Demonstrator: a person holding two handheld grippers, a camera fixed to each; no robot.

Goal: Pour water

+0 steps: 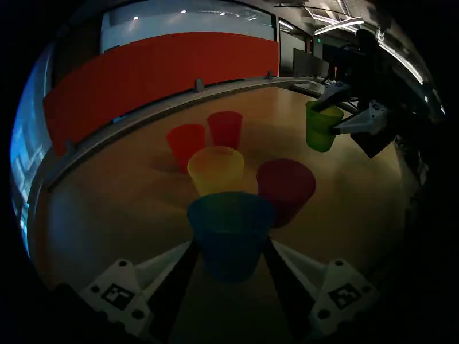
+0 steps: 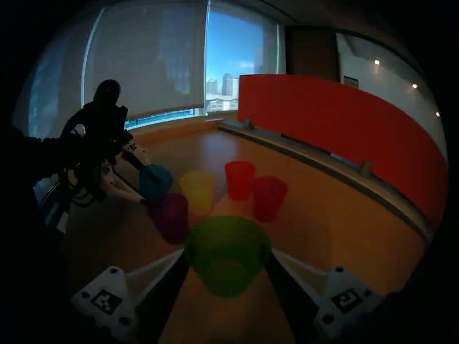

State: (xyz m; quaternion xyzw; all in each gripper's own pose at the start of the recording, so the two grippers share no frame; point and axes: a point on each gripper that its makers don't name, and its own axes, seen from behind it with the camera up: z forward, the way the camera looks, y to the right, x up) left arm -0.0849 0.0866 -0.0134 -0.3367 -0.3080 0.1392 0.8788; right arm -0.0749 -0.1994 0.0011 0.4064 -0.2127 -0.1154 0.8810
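the left claw [image 1: 231, 245] grips the blue cup [image 1: 231, 226] by its sides, the right claw [image 2: 228, 257] the green cup [image 2: 227, 243], both upright. yellow cup [image 1: 217, 167], purple cup [image 1: 287, 184], red cup [image 1: 225, 129] and orange-red cup [image 1: 186, 144] cluster on the tabletop [image 1: 115, 195].

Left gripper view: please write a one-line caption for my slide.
Left claw grips a blue cup, right claw a green cup; four more cups stand on the table.

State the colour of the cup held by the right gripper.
The cup is green, best seen in the right gripper view.
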